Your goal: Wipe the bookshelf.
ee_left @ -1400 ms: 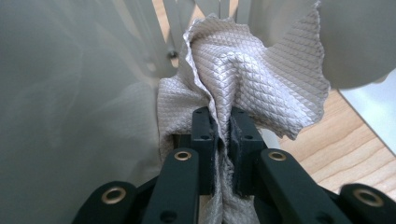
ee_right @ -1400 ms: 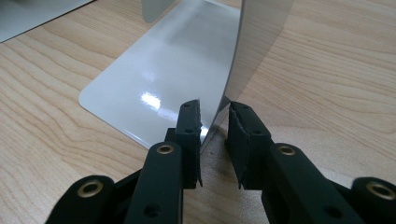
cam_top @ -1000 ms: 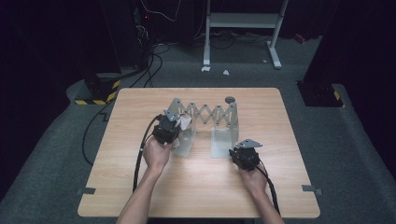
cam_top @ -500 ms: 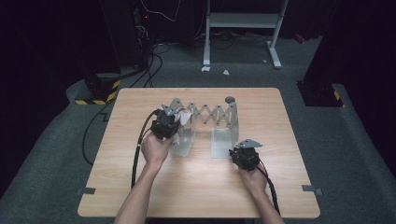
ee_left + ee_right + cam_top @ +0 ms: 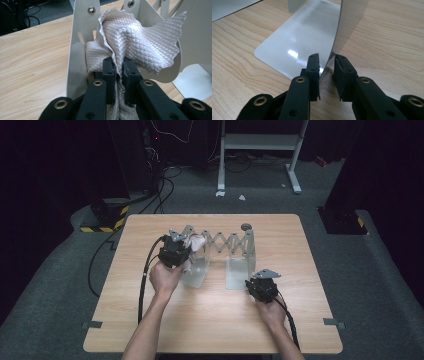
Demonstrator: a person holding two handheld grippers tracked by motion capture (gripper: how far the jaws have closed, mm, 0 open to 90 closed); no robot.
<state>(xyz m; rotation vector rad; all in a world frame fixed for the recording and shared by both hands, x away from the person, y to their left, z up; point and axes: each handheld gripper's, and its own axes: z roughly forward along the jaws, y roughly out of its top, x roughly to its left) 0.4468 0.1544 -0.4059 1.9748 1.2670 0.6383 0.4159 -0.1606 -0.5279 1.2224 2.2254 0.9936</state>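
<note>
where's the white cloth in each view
High view: cloth left of centre, at the rack's left end, by the left hand-held gripper.
Left gripper view: cloth centre, pinched in the jaws.
Right gripper view: not in it.
Shared landmark: the grey metal rack on the wooden table.
</note>
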